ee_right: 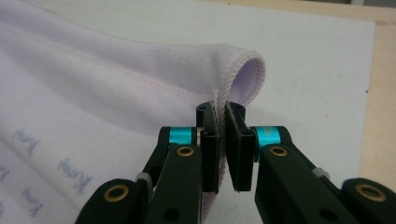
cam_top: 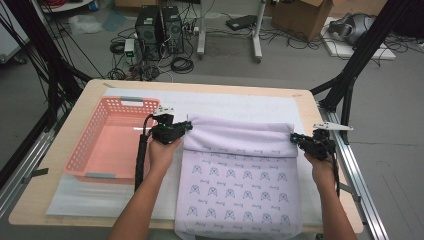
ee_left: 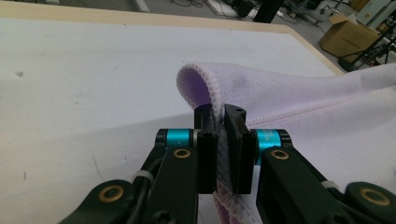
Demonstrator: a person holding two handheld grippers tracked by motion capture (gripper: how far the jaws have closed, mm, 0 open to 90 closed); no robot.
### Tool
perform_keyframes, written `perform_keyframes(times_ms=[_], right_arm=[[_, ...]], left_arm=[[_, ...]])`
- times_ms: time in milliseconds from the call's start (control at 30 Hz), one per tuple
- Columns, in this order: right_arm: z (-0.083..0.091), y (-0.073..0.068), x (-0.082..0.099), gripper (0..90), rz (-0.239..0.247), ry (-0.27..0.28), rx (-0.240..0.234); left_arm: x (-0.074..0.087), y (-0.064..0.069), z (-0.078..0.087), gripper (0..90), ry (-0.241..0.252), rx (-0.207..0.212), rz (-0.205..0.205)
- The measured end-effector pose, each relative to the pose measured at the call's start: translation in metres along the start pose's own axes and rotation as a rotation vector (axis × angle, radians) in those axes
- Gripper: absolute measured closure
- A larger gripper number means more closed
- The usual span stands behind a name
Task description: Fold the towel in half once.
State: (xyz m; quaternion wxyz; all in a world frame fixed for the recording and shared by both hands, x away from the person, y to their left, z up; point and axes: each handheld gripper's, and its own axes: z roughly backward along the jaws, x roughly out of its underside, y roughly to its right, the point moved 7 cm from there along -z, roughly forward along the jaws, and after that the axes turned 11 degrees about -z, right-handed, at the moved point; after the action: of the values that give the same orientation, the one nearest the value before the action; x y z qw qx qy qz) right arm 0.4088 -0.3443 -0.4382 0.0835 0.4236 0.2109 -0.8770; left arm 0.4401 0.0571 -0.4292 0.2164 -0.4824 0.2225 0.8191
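A pale lilac towel [cam_top: 240, 175] lies on the white mat [cam_top: 240, 102] to the right of the pink plastic basket [cam_top: 107, 140], its near end hanging over the table's front edge. Its upper face is printed with rows of small blue emblems, each with a short word beneath; the far end is folded back toward the person, showing the plain, fleecy underside and a stitched hem with an overlocked edge. The left gripper [cam_top: 186, 126], just beside the basket's right wall, has its jaws closed on the folded end's left corner; in the left gripper view the hem [ee_left: 215, 95] curls up in a loop and runs down between the black pads. The right gripper [cam_top: 295, 137], on the towel's far side from the basket, is clamped on the right corner in the same way, the edge [ee_right: 250, 70] looping above its jaws. In the right gripper view the blue script [ee_right: 74, 179] on the cloth is too blurred to read for certain.
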Motion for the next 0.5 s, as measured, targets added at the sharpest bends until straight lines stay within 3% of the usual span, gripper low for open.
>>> perform_keyframes(times_ms=[167,333,367,400,500], right_arm=[[-0.008,0.002,-0.009,85.0,0.016,0.0,0.013],[-0.019,0.004,-0.006,83.8,-0.01,-0.023,0.03],[-0.021,0.005,-0.005,81.1,-0.016,-0.027,0.037],[-0.023,0.006,-0.005,75.4,-0.041,-0.025,0.041],[-0.022,0.008,-0.006,66.2,-0.08,-0.009,0.035]], left_arm=[[0.002,-0.006,-0.006,83.5,0.009,-0.005,-0.01],[0.009,-0.006,-0.011,81.6,-0.019,0.006,-0.004],[0.011,-0.006,-0.012,77.7,-0.014,-0.004,0.003],[0.012,-0.006,-0.012,67.3,-0.009,-0.005,0.018],[0.017,-0.004,-0.013,58.2,-0.037,0.001,0.014]])
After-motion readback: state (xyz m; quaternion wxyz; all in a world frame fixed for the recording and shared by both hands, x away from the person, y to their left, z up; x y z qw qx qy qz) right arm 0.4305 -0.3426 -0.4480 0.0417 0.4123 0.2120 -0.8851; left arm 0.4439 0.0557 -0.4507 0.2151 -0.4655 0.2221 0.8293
